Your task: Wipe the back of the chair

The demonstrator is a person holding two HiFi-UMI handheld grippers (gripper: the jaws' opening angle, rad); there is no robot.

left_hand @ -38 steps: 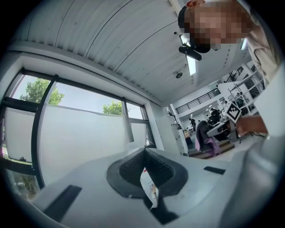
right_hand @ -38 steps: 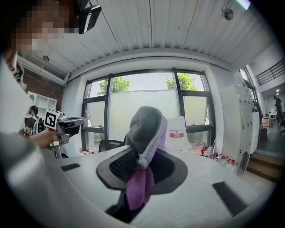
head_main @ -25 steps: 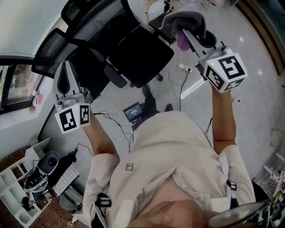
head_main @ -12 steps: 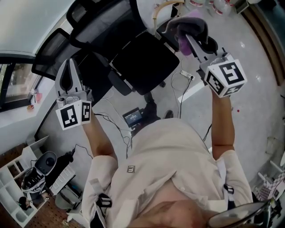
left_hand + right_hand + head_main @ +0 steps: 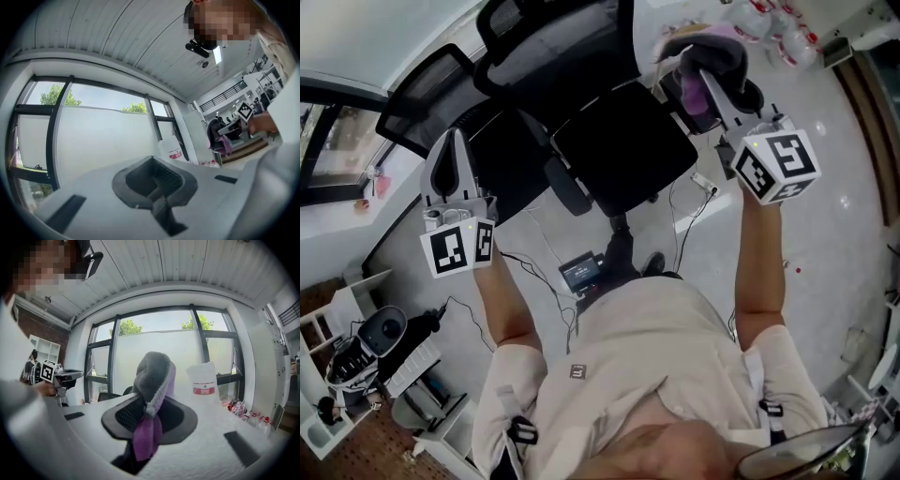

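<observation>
A black office chair stands ahead of me in the head view, its seat (image 5: 623, 141) in the middle and its mesh back (image 5: 534, 52) behind it at the upper left. My right gripper (image 5: 701, 67) is held up over the seat's right edge, shut on a grey and purple cloth (image 5: 712, 52). The right gripper view shows the cloth (image 5: 152, 376) bunched between the jaws of that gripper (image 5: 147, 416), a purple tail hanging down. My left gripper (image 5: 455, 141) hangs left of the chair, apart from it, shut with nothing in it (image 5: 155, 190).
Cables and a small device (image 5: 581, 270) lie on the floor near the chair base. Several bottles (image 5: 769, 23) stand at the top right. A white shelf (image 5: 337, 347) with gear sits at the lower left. A white jug (image 5: 204, 378) stands before the windows.
The view has tilted, so the chair sits lower and fuller in the frame. Both grippers keep their hold and pose; the right one stays by the seat's right edge with the cloth.
</observation>
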